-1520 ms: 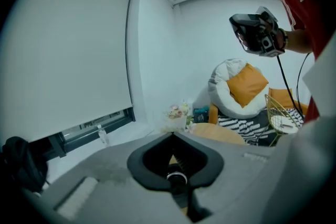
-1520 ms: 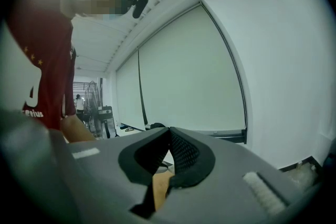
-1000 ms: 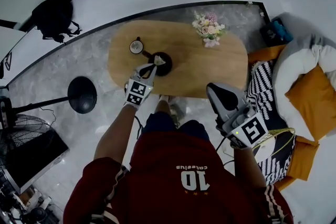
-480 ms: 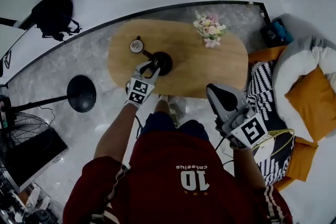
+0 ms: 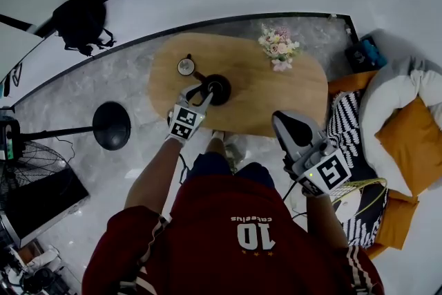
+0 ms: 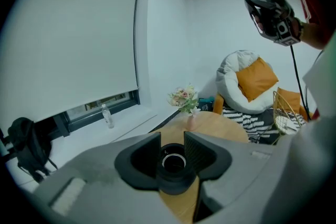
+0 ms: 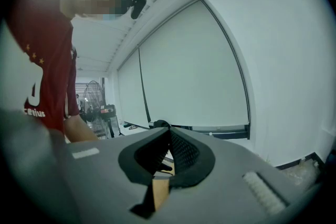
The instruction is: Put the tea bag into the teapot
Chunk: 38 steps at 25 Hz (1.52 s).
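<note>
A black teapot stands on the oval wooden table, its lid off. My left gripper hovers just over its near side. Its jaws have just opened and stand wide apart with nothing between them. In the left gripper view the teapot's round mouth shows between the pads of the left gripper. A pale spot lies inside; I cannot tell whether it is the tea bag. My right gripper is shut and empty, off the table's near right edge, and the right gripper points about level.
A small round lid or cup sits left of the teapot. A vase of flowers stands at the table's far right. A black round stand is on the floor at left, and a beanbag with orange cushions at right.
A second ago the left gripper held the white tea bag above the teapot. It has opened, the bag is gone from its jaws, and the gripper stays over the pot. The right gripper kept still.
</note>
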{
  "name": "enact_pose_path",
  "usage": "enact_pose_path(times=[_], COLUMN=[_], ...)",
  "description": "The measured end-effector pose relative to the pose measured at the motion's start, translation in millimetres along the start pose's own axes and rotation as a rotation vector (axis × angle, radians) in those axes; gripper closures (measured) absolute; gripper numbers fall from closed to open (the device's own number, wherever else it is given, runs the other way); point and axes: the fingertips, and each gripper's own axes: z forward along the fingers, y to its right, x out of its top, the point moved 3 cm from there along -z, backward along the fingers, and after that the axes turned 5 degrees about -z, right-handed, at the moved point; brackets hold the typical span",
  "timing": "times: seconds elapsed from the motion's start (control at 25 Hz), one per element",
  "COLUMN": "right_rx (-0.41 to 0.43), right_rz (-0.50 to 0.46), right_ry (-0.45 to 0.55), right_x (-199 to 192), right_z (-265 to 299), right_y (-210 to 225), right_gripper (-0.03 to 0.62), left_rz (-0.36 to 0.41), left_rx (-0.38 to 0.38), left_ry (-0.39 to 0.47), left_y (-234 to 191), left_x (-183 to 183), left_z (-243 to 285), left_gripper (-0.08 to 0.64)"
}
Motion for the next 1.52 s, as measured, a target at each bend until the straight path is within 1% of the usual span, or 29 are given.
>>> enact_pose_path(times=[0.28, 0.52, 0.68, 0.8, 1.0, 1.08, 1.24, 1.4, 1.52], right_rx=[0.009, 0.03, 0.034, 0.029, 0.039, 0.042, 0.043, 0.027, 0.018], right_rz=[-0.016, -0.029, -0.035, -0.035, -0.041, -0.046, -0.068, -0.075, -0.082], right_ry=[0.022, 0.053, 0.066, 0.068, 0.102, 0.107, 0.11, 0.121, 0.124], right_x=[4, 15, 21, 22, 34, 39, 49, 58, 63], right_z=[-12, -19, -26, -31, -38, -41, -45, -48, -46], right_y=[-2, -11, -14, -15, -21, -24, -28, -31, -36], right_gripper=[0.597, 0.597, 0.597, 0.597, 0.597, 0.597, 0.597, 0.597, 0.597], left_rz=[0.008, 0.017, 0.049, 0.049, 0.052, 0.029, -0.051, -0.069, -0.075], left_rx=[0.031, 0.078, 0.105, 0.118, 0.134, 0.138, 0.129, 0.125, 0.097], left_ry=[0.029, 0.06, 0.086, 0.122, 0.197, 0.221, 0.271, 0.347, 0.402], left_y=[7, 4, 5, 9, 18, 19, 22, 25, 31], left_x=[18, 32, 46, 59, 90, 104, 132, 159, 178], left_z=[-23, -48, -68, -85, -119, -133, -165, -200, -228], left_gripper=[0.414, 0.414, 0.414, 0.414, 0.414, 0.414, 0.416, 0.414, 0.416])
